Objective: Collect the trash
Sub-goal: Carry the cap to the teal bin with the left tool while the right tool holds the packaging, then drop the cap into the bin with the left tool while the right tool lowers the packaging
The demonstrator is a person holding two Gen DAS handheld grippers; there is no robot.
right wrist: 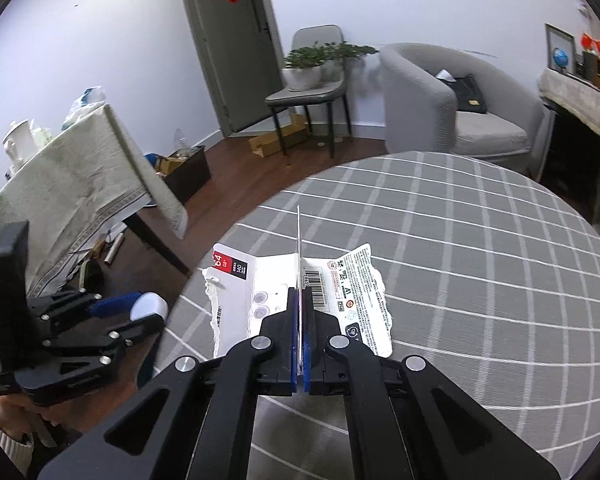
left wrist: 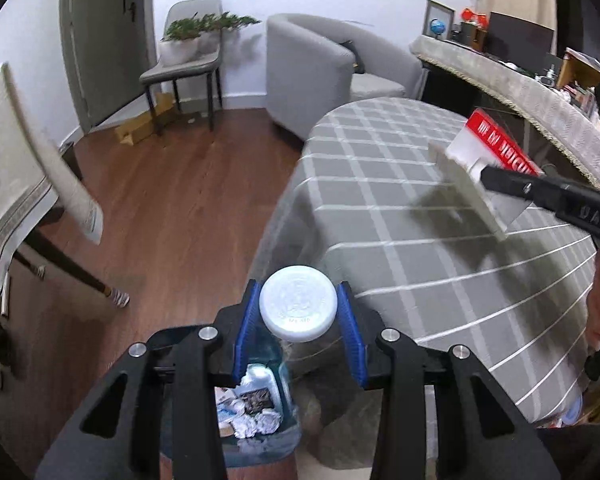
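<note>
Over the checked tablecloth point(right wrist: 460, 240), jaws grip a bottle point(left wrist: 298, 303) and torn packaging point(right wrist: 300, 292).

Both grippers, left gripper point(left wrist: 299, 312) & right gripper point(right wrist: 300, 320), have matte black linkage arms w/ silver rivets & blue finger pads; cream knit sleeve cuff point(right wrist: 4, 436) just below left gripper.
</note>
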